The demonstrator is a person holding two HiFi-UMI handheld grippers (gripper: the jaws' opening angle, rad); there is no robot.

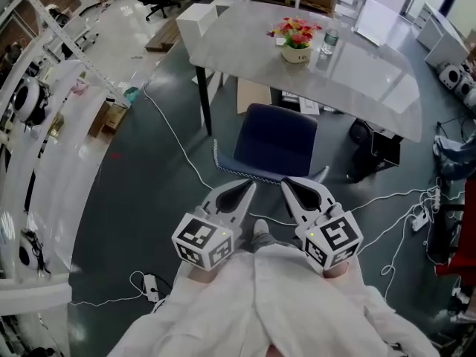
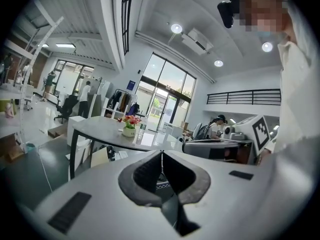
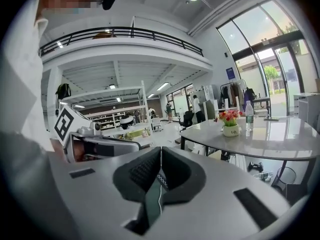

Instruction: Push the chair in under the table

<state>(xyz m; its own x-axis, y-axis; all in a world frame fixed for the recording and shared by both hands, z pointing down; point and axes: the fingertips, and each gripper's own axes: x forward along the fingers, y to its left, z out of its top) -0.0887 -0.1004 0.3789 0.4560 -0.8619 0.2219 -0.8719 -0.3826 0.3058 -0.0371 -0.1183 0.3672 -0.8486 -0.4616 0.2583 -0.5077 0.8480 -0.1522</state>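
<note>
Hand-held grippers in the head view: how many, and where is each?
2. The left hand-held gripper points at the blue chair from bottom centre; the right hand-held gripper sits just right of it. None seems hidden.

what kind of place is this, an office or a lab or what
Likely an open-plan office or lab workspace: a big grey table with a flower pot, a blue chair at it, loose cables across the floor, and tall glass windows.

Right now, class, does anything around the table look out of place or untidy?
The blue chair stands pulled out from the grey table, not tucked under, and white cables trail loose across the floor.
</note>
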